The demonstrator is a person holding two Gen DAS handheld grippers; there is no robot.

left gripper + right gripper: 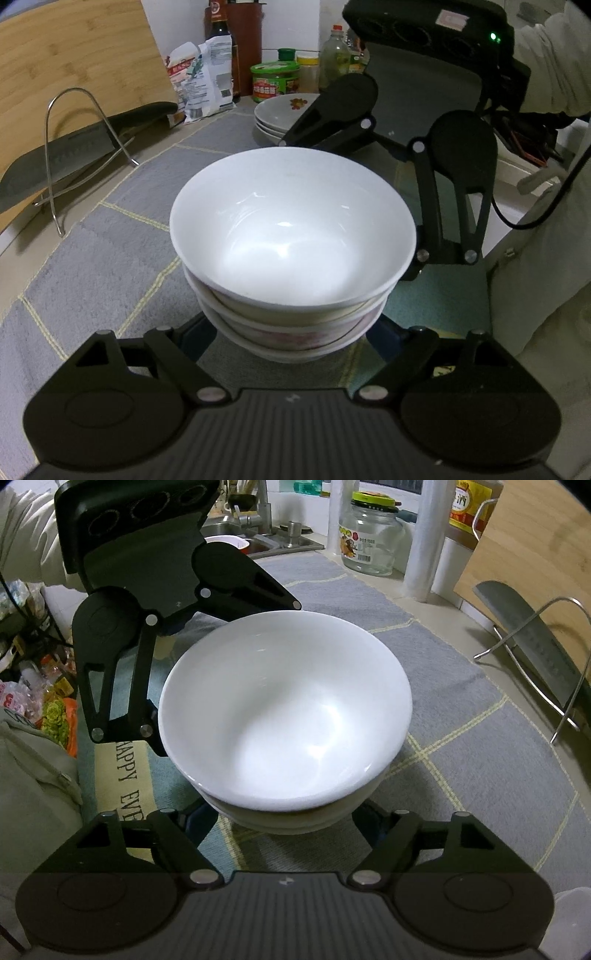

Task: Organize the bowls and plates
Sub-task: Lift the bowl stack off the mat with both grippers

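A stack of white bowls stands on the grey checked mat; the lower bowls show a pink pattern. My left gripper is open, its jaws spread either side of the stack's base. My right gripper faces it from the far side, also spread wide around the stack. In the right wrist view the same bowl stack fills the middle, my right gripper straddles its base and my left gripper stands behind it. A stack of white plates with a red motif lies behind the bowls.
A wire rack holding a cleaver stands left, against a wooden cutting board. Bottles, jars and a bag line the back wall. A glass jar, a sink and a white post show in the right wrist view.
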